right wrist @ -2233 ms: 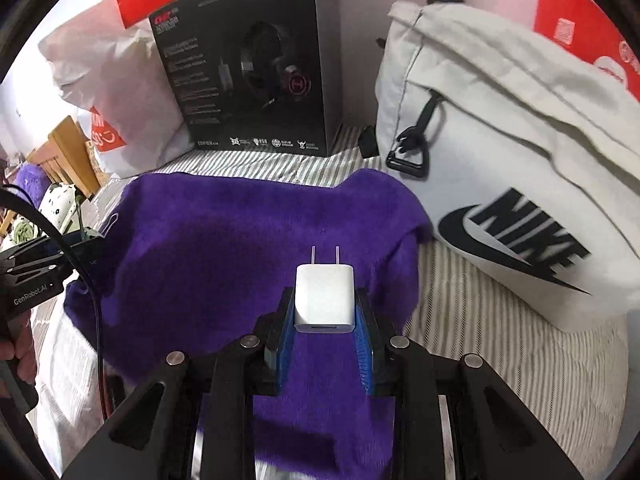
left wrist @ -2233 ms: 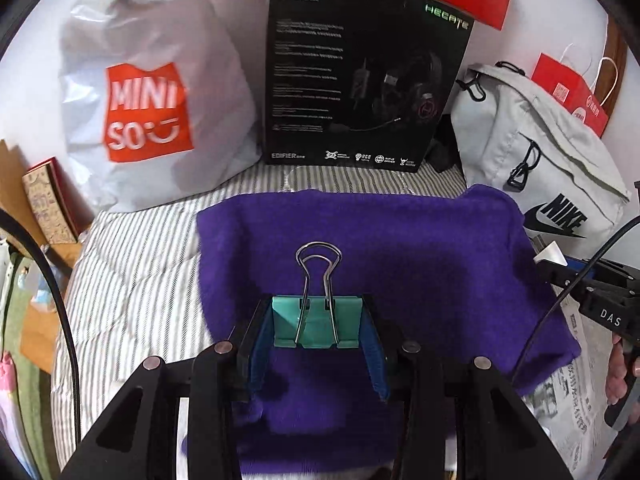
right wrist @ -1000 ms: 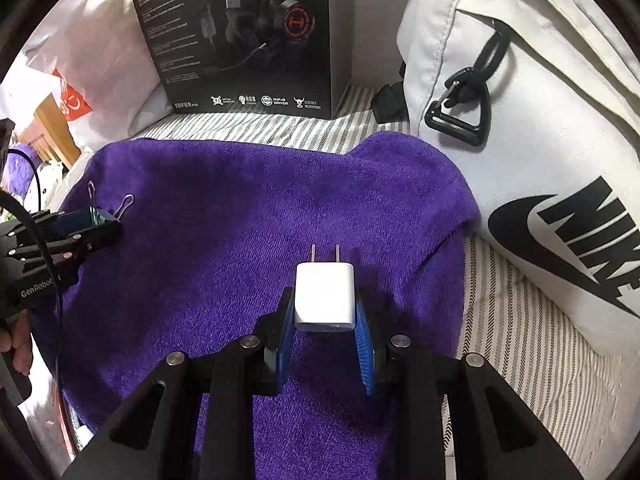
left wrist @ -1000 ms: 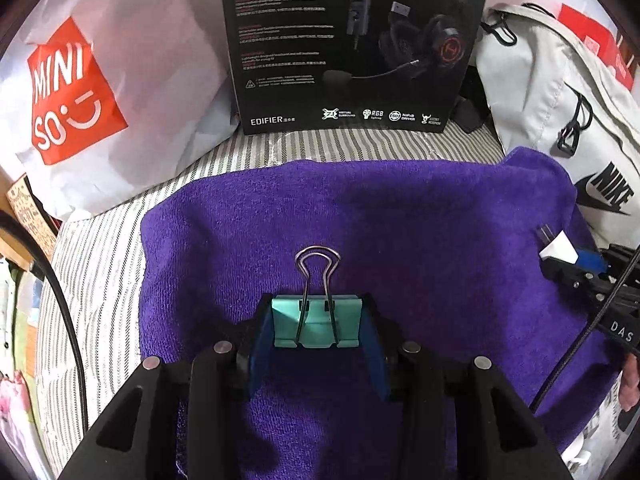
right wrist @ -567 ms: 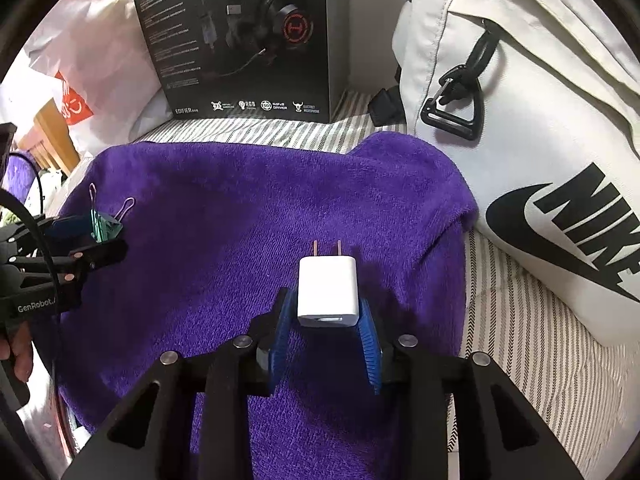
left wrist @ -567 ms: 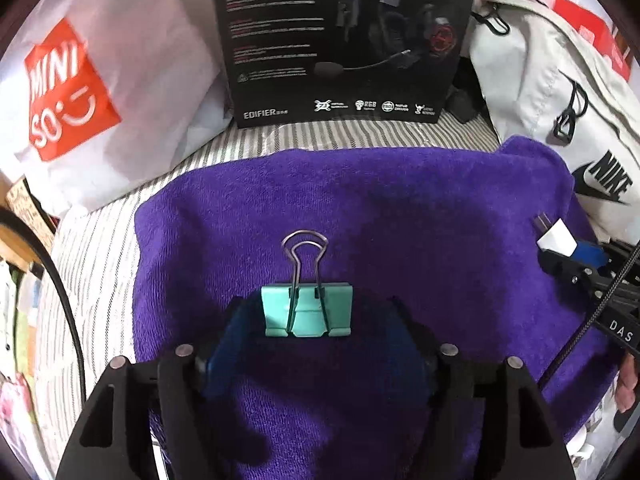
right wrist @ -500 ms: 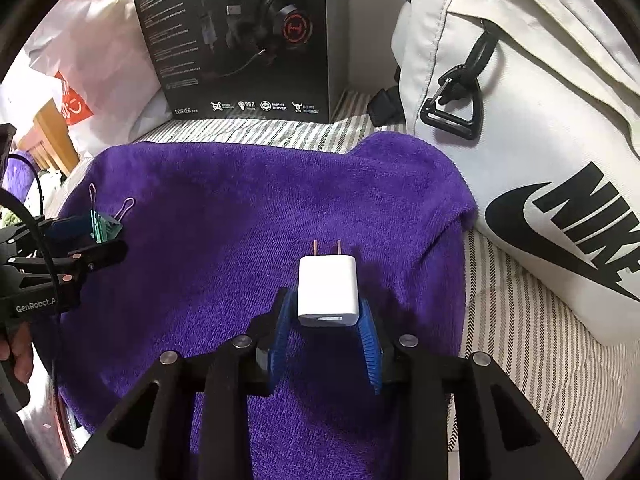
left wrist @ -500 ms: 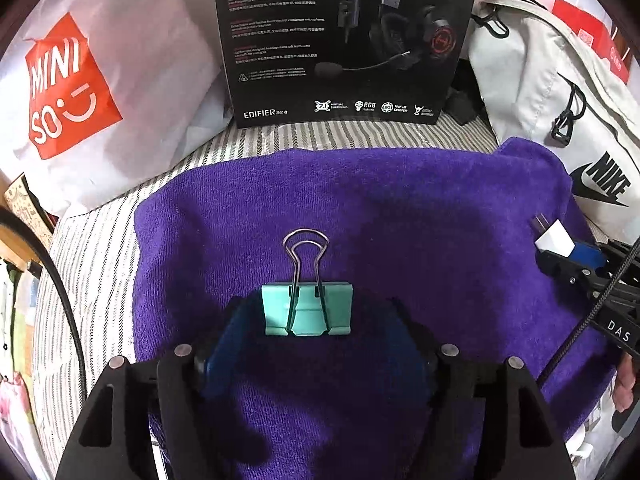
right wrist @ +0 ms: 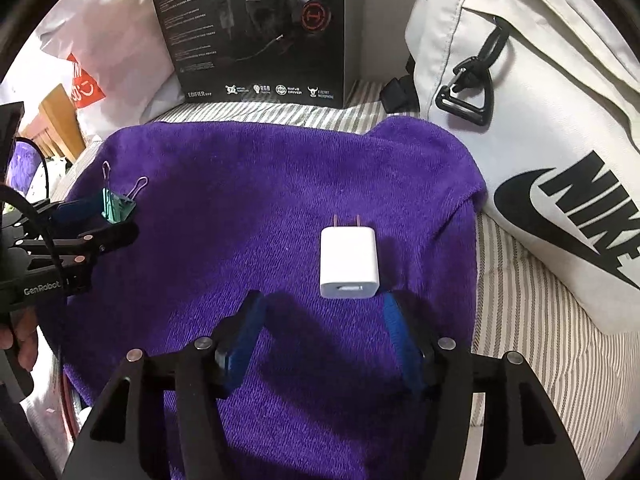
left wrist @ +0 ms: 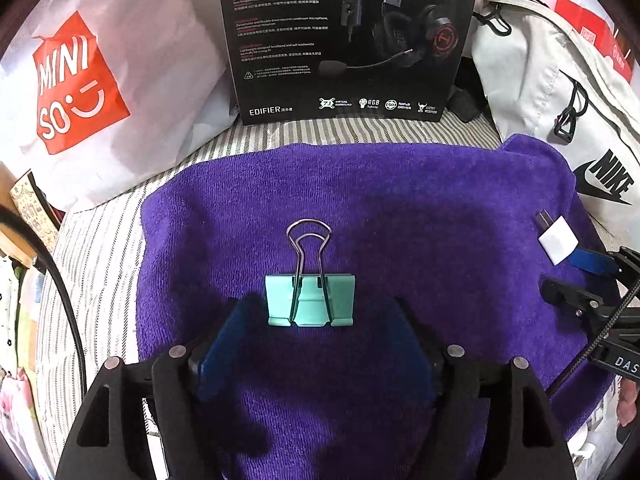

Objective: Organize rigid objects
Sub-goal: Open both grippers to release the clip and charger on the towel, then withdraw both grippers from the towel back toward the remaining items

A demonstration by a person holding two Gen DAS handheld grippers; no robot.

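A: Left gripper (left wrist: 310,322) has its blue fingers (left wrist: 224,334) spread wide, and the teal binder clip (left wrist: 310,300) sits on the purple towel (left wrist: 420,216) just ahead of them, touched by neither finger, wire handles pointing away.

B: Same picture on the other side. Right gripper (right wrist: 324,320), fingers (right wrist: 396,328) parted, and the white charger plug (right wrist: 348,264) lies flat on the towel in front of the gap, prongs pointing away, toward the black headset box (right wrist: 256,28).

A: From the right wrist view the clip (right wrist: 116,208) is way over by the towel's left edge, well apart from the plug.

B: The white Nike bag (right wrist: 540,120) is right beside the towel, and a white Miniso bag (left wrist: 80,88) stands on the far left. All of it rests on a striped bed sheet (left wrist: 100,240).
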